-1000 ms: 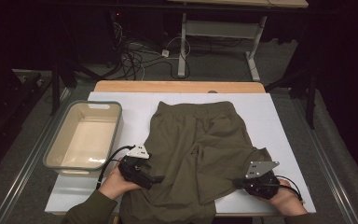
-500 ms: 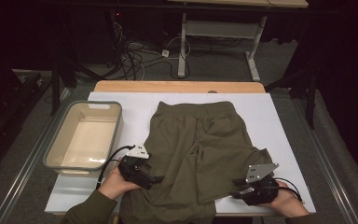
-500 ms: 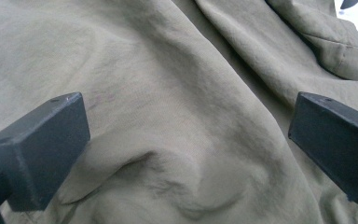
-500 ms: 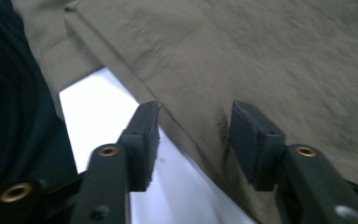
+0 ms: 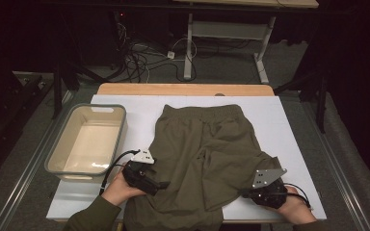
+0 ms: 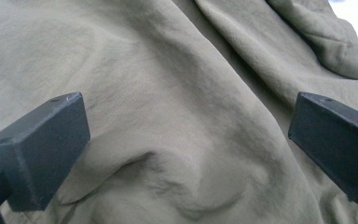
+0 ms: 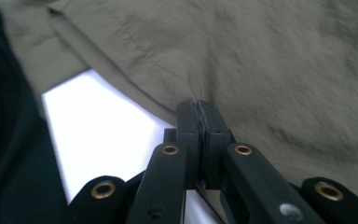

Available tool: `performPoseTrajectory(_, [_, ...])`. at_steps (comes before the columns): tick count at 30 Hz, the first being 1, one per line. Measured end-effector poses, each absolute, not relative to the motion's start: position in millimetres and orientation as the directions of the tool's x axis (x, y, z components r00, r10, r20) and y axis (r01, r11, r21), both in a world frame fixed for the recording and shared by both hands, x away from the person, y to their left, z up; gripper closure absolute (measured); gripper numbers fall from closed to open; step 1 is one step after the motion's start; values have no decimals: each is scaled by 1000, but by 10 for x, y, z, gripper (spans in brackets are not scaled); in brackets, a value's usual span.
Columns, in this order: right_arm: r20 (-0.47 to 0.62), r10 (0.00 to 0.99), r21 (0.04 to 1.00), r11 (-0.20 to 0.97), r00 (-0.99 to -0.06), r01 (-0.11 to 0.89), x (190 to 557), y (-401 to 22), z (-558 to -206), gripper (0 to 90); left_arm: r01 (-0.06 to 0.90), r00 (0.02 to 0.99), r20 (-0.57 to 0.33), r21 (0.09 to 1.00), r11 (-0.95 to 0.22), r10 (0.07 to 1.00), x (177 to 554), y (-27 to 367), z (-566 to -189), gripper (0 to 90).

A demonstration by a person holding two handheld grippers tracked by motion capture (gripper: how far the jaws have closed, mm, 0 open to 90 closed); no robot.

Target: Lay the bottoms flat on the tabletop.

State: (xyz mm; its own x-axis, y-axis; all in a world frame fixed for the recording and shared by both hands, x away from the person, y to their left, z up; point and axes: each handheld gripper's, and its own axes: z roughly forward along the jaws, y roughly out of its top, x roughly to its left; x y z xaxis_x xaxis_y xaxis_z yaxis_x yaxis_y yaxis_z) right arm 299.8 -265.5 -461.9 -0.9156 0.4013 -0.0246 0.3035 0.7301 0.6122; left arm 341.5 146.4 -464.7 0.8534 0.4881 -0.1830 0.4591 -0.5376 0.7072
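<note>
In the high view, olive shorts (image 5: pixel 207 154) lie spread on the white tabletop (image 5: pixel 289 125), right of a beige tub (image 5: pixel 87 140). The left gripper (image 5: pixel 161 185) rests on their left leg, the right gripper (image 5: pixel 243 193) at the right leg's hem.

In the left gripper view, the fingers (image 6: pixel 42 149) stand wide over rumpled fabric.

In the right gripper view, the fingers (image 7: pixel 189 130) have just been closing and meet at the hem's edge; whether cloth is pinched I cannot tell.

Dim lab: cable tangle (image 5: pixel 147 55) on floor, bare metal-framed bench (image 5: pixel 224 29).
</note>
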Motion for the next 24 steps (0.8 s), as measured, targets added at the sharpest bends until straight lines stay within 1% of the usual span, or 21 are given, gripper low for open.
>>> performPoseTrajectory(12, [41,283,600,760,-958,250,2677,-2461,-4584,892,458,854,-184,708,-537,486,3412,1465,-4643,0])
performPoseTrajectory(14, [56,268,598,763,-962,247,2616,-2457,-4591,892,459,854,-185,708,-536,487,3414,1463,-4645,0])
performPoseTrajectory(17, [45,269,596,766,-962,242,2560,-2467,-4609,881,459,854,-185,708,-537,486,3411,1458,-4645,0])
performPoseTrajectory(18, [44,269,604,760,-962,240,2557,-2471,-4609,826,459,854,-185,708,-537,486,3411,1457,-4645,0])
performPoseTrajectory(19, [40,276,614,751,-960,241,2554,-2470,-4600,716,459,854,-184,707,-538,486,3411,1455,-4646,0])
performPoseTrajectory(22, [24,286,640,731,-958,234,2563,-2424,-4581,513,458,855,-184,707,-539,485,3411,1451,-4648,0])
performPoseTrajectory(24, [13,277,638,738,-961,221,2561,-2372,-4598,458,459,855,-185,706,-539,485,3413,1450,-4650,0])
